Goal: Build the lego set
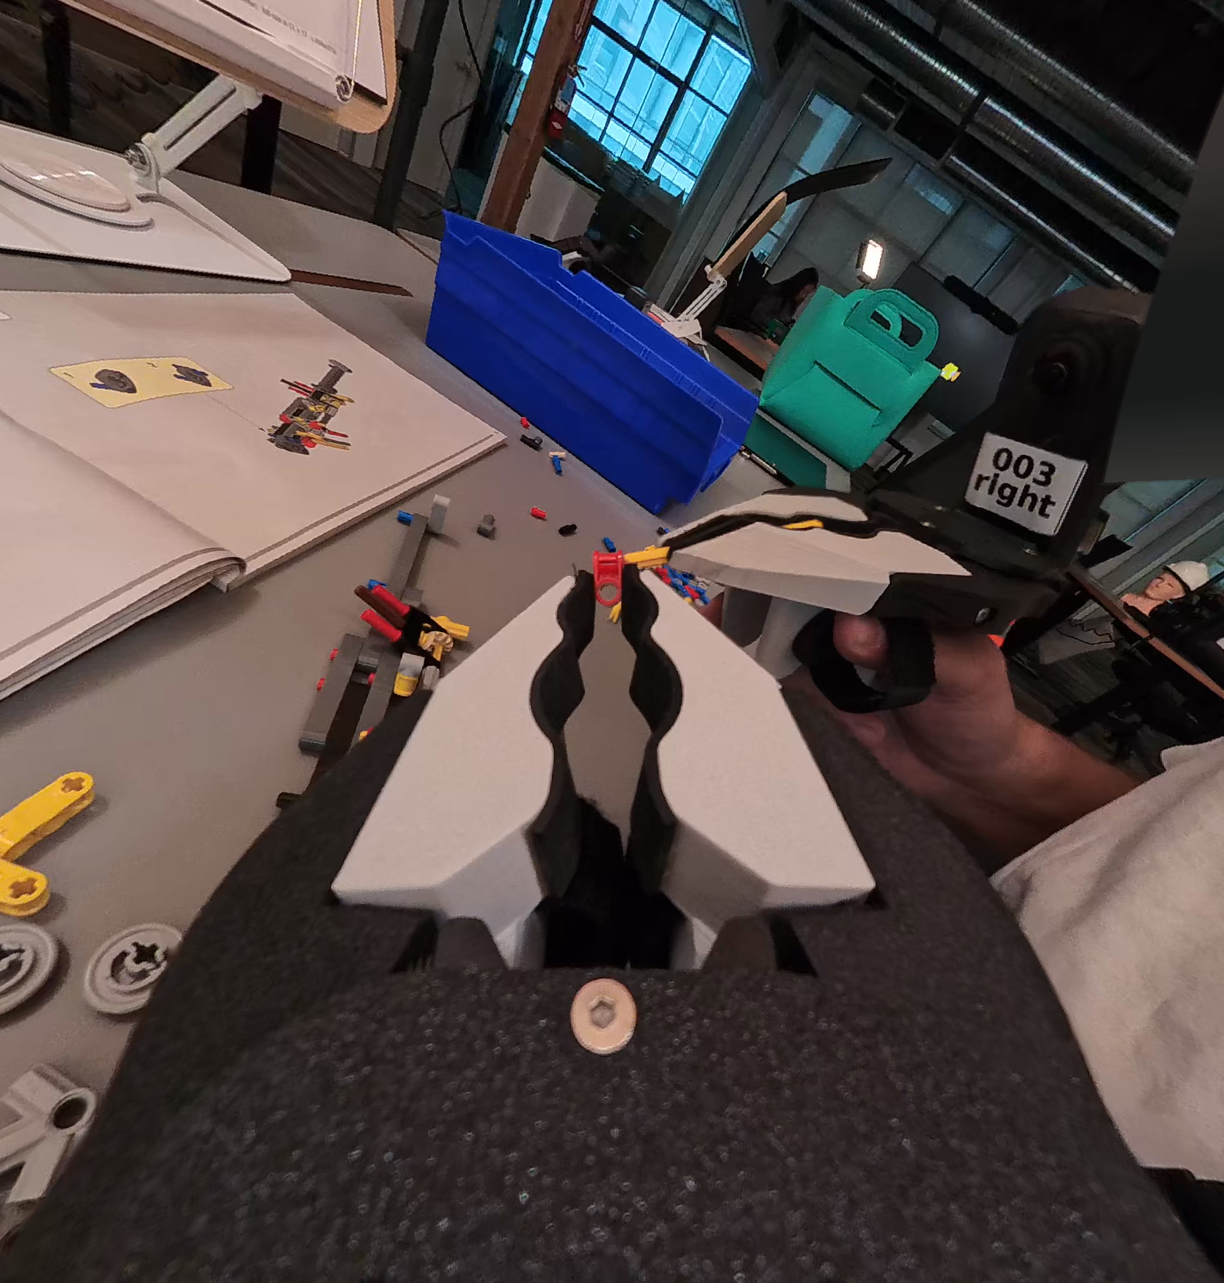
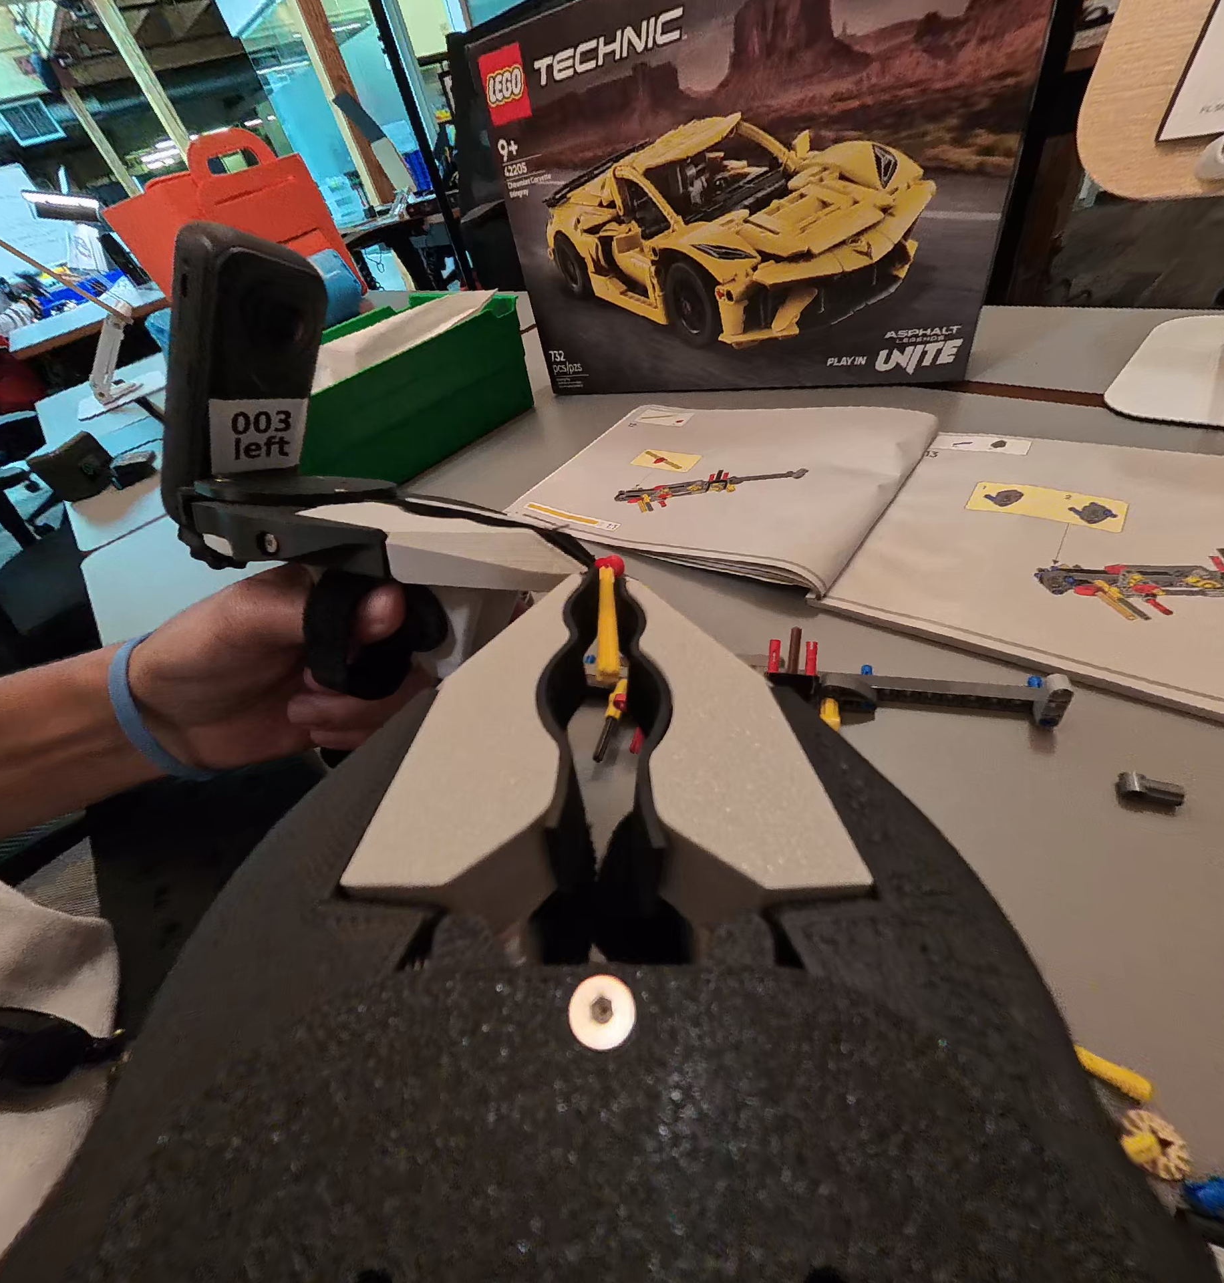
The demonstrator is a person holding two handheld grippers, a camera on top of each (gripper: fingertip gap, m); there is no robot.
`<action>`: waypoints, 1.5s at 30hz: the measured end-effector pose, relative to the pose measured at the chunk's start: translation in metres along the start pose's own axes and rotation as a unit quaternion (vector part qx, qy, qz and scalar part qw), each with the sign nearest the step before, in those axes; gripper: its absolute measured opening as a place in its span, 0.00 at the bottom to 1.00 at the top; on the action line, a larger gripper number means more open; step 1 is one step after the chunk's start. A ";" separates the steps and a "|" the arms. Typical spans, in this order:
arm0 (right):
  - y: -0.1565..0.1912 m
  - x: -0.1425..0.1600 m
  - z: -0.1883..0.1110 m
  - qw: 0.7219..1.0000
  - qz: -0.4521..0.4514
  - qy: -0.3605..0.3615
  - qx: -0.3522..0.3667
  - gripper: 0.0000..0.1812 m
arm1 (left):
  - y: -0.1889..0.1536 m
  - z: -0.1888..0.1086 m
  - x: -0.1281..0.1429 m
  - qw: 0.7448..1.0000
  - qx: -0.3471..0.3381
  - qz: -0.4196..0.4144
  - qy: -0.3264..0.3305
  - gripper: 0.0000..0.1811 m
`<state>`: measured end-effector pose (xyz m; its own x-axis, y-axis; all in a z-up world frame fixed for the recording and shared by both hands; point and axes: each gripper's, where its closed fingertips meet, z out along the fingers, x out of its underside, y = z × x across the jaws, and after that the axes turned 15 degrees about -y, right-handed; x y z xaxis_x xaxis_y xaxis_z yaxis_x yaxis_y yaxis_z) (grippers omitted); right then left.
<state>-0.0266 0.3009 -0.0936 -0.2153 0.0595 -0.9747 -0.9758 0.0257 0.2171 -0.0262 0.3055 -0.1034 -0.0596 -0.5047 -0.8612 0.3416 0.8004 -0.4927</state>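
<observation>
My left gripper (image 1: 606,582) is shut on a small red connector (image 1: 603,566), pinched at its fingertips above the table. My right gripper (image 2: 606,590) is shut on a short yellow axle (image 2: 607,625). The right gripper comes in from the right in the left wrist view (image 1: 667,552), and the yellow axle's (image 1: 645,556) tip meets the red connector. In the right wrist view the red connector (image 2: 608,564) sits at the axle's far end, held by the left gripper (image 2: 576,557). A partly built grey beam assembly (image 2: 928,694) with red, blue and yellow pins lies on the table; it also shows in the left wrist view (image 1: 394,646).
An open instruction booklet (image 1: 179,451) lies at the left, a blue bin (image 1: 581,368) behind it. Yellow liftarms (image 1: 29,826), grey hubs (image 1: 12,965) and scattered small pins (image 1: 682,580) lie about. The set's box (image 2: 734,194), a green bin (image 2: 422,375) and a loose grey piece (image 2: 1149,791) show too. Left and right tips are no more than a few centimetres apart.
</observation>
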 end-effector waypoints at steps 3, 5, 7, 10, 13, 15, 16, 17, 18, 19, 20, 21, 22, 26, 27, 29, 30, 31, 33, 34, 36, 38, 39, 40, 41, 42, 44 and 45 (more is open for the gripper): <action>0.001 -0.002 0.000 1.000 0.022 -0.005 -0.008 0.02 | -0.001 0.000 0.002 1.000 0.000 0.021 0.006 0.03; 0.003 -0.002 0.001 0.999 0.038 -0.001 -0.017 0.02 | -0.002 0.001 0.005 0.999 0.000 0.045 0.013 0.03; 0.004 0.002 0.002 0.999 0.038 0.010 -0.021 0.02 | -0.007 0.002 0.007 0.999 0.007 0.049 0.015 0.03; 0.003 0.000 0.001 1.000 0.019 0.010 -0.017 0.02 | -0.005 0.002 0.006 0.999 0.000 0.045 0.011 0.03; 0.001 0.000 -0.002 0.999 0.026 0.017 -0.016 0.02 | 0.000 0.000 0.003 0.999 -0.007 0.032 0.002 0.03; 0.002 -0.001 -0.002 0.999 0.031 0.016 -0.021 0.01 | -0.001 0.000 0.002 1.000 -0.003 0.030 0.000 0.03; 0.003 0.000 -0.002 0.999 0.030 0.019 -0.024 0.02 | -0.002 0.000 0.003 0.999 -0.002 0.032 0.002 0.03; 0.002 0.001 -0.001 0.999 0.027 0.023 -0.022 0.02 | -0.001 0.000 0.004 0.999 -0.004 0.036 0.004 0.03; 0.001 0.002 -0.001 0.999 0.029 0.028 -0.020 0.02 | 0.000 0.000 0.004 0.999 -0.005 0.037 0.006 0.03; 0.001 0.002 -0.001 0.999 0.034 0.030 -0.020 0.02 | 0.000 -0.001 0.004 0.999 -0.003 0.034 0.005 0.03; 0.002 0.002 0.000 0.999 0.033 0.029 -0.022 0.02 | 0.000 -0.001 0.004 1.000 0.000 0.030 0.004 0.03; 0.001 0.002 0.000 0.999 0.030 0.029 -0.022 0.01 | 0.000 -0.001 0.004 1.000 0.000 0.030 0.005 0.03; 0.002 0.003 0.000 0.999 0.030 0.029 -0.021 0.01 | 0.000 -0.002 0.004 0.999 -0.001 0.036 0.006 0.03; 0.002 0.003 0.000 0.998 0.050 0.031 -0.025 0.02 | -0.002 -0.003 0.004 0.999 0.010 0.047 0.009 0.03; 0.003 0.003 0.000 0.998 0.057 0.031 -0.026 0.02 | -0.002 -0.003 0.003 0.999 0.013 0.050 0.008 0.03; 0.004 0.002 0.000 0.997 0.069 0.032 -0.031 0.02 | -0.003 -0.004 0.003 0.998 0.019 0.062 0.006 0.03; 0.004 0.002 0.000 0.996 0.071 0.033 -0.032 0.02 | -0.003 -0.004 0.003 0.997 0.022 0.069 0.008 0.03; 0.005 0.003 0.000 0.996 0.071 0.033 -0.032 0.02 | -0.003 -0.005 0.003 0.997 0.023 0.077 0.012 0.03; 0.005 0.003 0.000 0.997 0.071 0.030 -0.031 0.02 | -0.002 -0.005 0.004 0.995 0.026 0.093 0.018 0.03; 0.005 0.004 0.000 0.997 0.070 0.029 -0.031 0.02 | -0.002 -0.005 0.004 0.994 0.025 0.102 0.020 0.03; 0.005 0.004 0.000 0.997 0.064 0.026 -0.029 0.02 | -0.001 -0.005 0.004 0.993 0.024 0.111 0.023 0.03; 0.004 0.005 0.001 0.998 0.053 0.027 -0.027 0.02 | -0.001 -0.005 0.006 0.994 0.025 0.105 0.027 0.03; 0.003 0.004 0.001 0.998 0.045 0.023 -0.025 0.01 | -0.002 -0.006 0.007 0.994 0.029 0.098 0.028 0.04; 0.002 0.004 0.001 0.999 0.036 0.021 -0.021 0.01 | -0.004 -0.006 0.008 0.995 0.034 0.088 0.027 0.04; 0.001 0.005 0.001 0.999 0.032 0.023 -0.019 0.02 | -0.004 -0.006 0.009 0.996 0.036 0.081 0.028 0.04; 0.002 0.006 0.001 0.999 0.037 0.029 -0.022 0.02 | -0.004 -0.006 0.011 0.996 0.036 0.080 0.031 0.04; 0.002 0.007 0.001 0.998 0.047 0.030 -0.026 0.02 | -0.004 -0.006 0.013 0.995 0.032 0.085 0.031 0.04; 0.002 0.006 0.001 0.998 0.047 0.028 -0.026 0.02 | -0.005 -0.006 0.013 0.995 0.029 0.087 0.029 0.04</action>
<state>-0.0302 0.3024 -0.0991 -0.3070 0.0024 -0.9517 -0.9513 -0.0300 0.3068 -0.0342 0.2975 -0.1126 -0.0479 -0.3402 -0.9391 0.4045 0.8531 -0.3297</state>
